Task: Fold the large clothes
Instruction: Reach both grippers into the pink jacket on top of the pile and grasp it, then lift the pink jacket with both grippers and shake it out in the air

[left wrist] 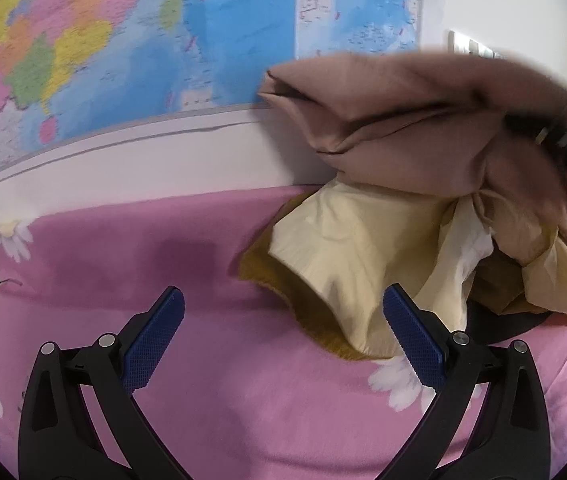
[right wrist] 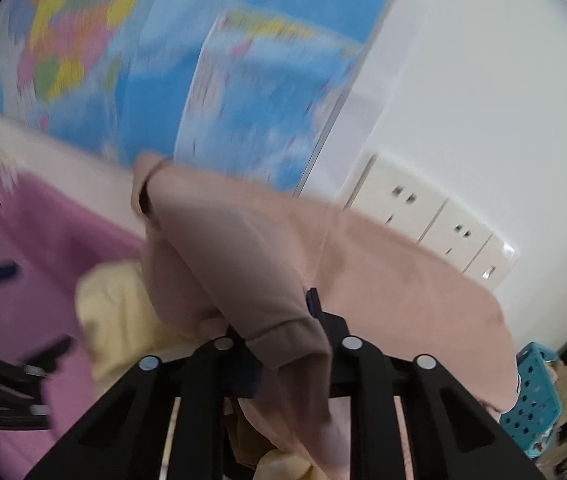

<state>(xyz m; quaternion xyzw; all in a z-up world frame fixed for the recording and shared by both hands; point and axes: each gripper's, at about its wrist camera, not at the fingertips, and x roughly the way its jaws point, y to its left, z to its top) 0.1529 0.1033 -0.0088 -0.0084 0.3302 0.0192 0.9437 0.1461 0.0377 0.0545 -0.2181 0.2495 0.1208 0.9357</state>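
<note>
A folded dusty-pink garment (left wrist: pixel 411 120) is held up in the air at the right of the left wrist view, above a cream-yellow garment (left wrist: pixel 363 256) with a mustard lining that lies on the pink bed (left wrist: pixel 163 272). My left gripper (left wrist: pixel 283 328) is open and empty over the bedsheet, left of the cream garment. My right gripper (right wrist: pixel 279 320) is shut on the pink garment (right wrist: pixel 243 248), which drapes over its fingers and hides them. The left gripper also shows blurred at the left edge of the right wrist view (right wrist: pixel 3 312).
A large coloured wall map (left wrist: pixel 143 40) hangs behind the bed. White wall sockets (right wrist: pixel 423 216) sit on the wall to the right. A teal perforated basket (right wrist: pixel 535 396) stands at the lower right. The bedsheet has white daisy prints (left wrist: pixel 395 380).
</note>
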